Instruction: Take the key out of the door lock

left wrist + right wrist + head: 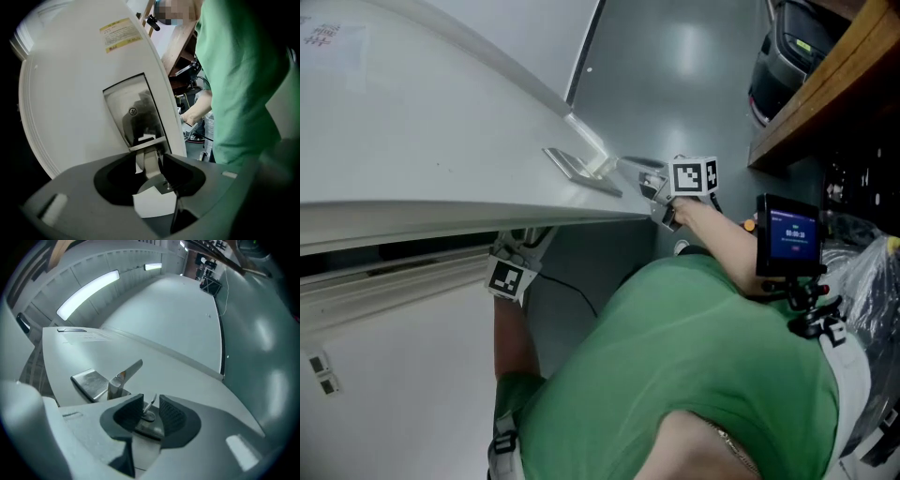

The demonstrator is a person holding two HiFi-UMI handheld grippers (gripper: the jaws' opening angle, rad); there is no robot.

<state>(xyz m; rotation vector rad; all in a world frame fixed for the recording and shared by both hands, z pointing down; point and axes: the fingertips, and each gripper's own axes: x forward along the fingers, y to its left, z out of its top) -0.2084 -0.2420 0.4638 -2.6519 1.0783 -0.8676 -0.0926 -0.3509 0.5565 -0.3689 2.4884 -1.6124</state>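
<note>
Key [149,408] is seen still seated in lock [150,418], i.e. not extracted yet; it's bracketed by right gripper [151,399] w/ jaws parted, unpinched. Left gripper [149,154] jaws are spread round door lever [151,162].

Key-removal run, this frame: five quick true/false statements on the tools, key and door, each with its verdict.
1. The key sits in the lock. True.
2. The right tool is clamped on the key. False: its jaws stand apart on either side of the key, with gaps showing.
3. The left tool has a handle lever between its jaws. True.
4. Both tools work the same face of the door. False: the head view shows them on opposite faces.
5. The person wears a red top. False: it is a green top.
</note>
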